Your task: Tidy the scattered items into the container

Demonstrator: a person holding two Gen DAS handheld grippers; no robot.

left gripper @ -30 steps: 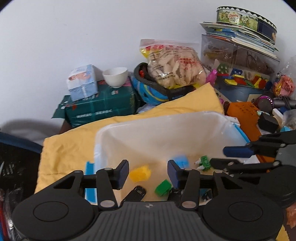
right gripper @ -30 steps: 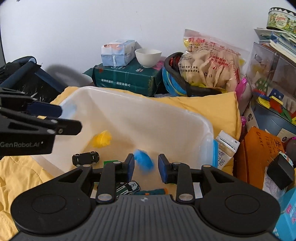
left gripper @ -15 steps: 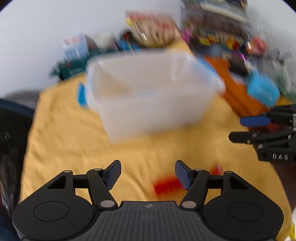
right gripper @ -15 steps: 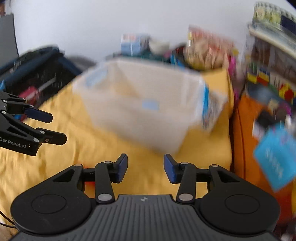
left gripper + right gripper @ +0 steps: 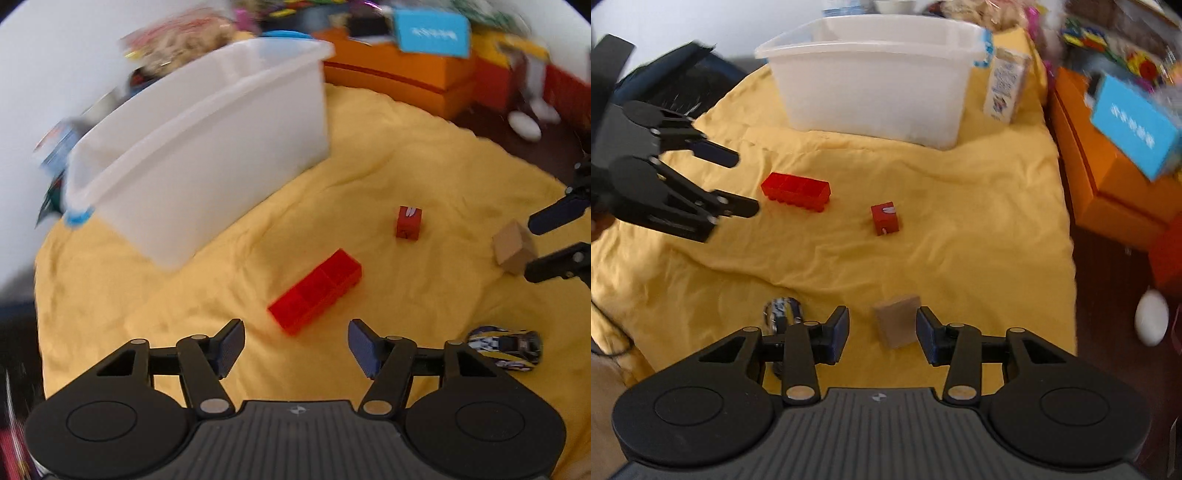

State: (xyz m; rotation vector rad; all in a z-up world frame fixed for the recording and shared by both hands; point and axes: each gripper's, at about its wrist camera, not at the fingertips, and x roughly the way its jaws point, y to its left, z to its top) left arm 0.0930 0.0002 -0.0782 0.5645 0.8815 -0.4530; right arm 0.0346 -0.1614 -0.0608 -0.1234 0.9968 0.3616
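Note:
A white plastic bin [image 5: 207,147] [image 5: 875,74] stands at the far side of a yellow cloth [image 5: 388,155] [image 5: 960,229]. My left gripper [image 5: 295,345] [image 5: 738,184] is open and empty, just short of a long red block [image 5: 316,295] [image 5: 796,192]. My right gripper [image 5: 882,336] [image 5: 532,245] is open, its jaws on either side of a tan block [image 5: 897,321] [image 5: 513,247], not touching it. A small red cube [image 5: 408,221] [image 5: 884,219] lies mid-cloth. A toy car [image 5: 504,345] [image 5: 783,314] lies near the front.
Orange boxes [image 5: 399,74] [image 5: 1108,177] and a blue box [image 5: 430,33] [image 5: 1134,133] line the right side. A small carton [image 5: 1006,88] leans beside the bin. A dark bag [image 5: 672,85] sits at the left. A white object [image 5: 1152,321] lies on the dark floor, right.
Both grippers pulled back from over the bin and dropped low over the cloth. The left now faces the long red block, the right brackets the tan block. Both jaws opened wider.

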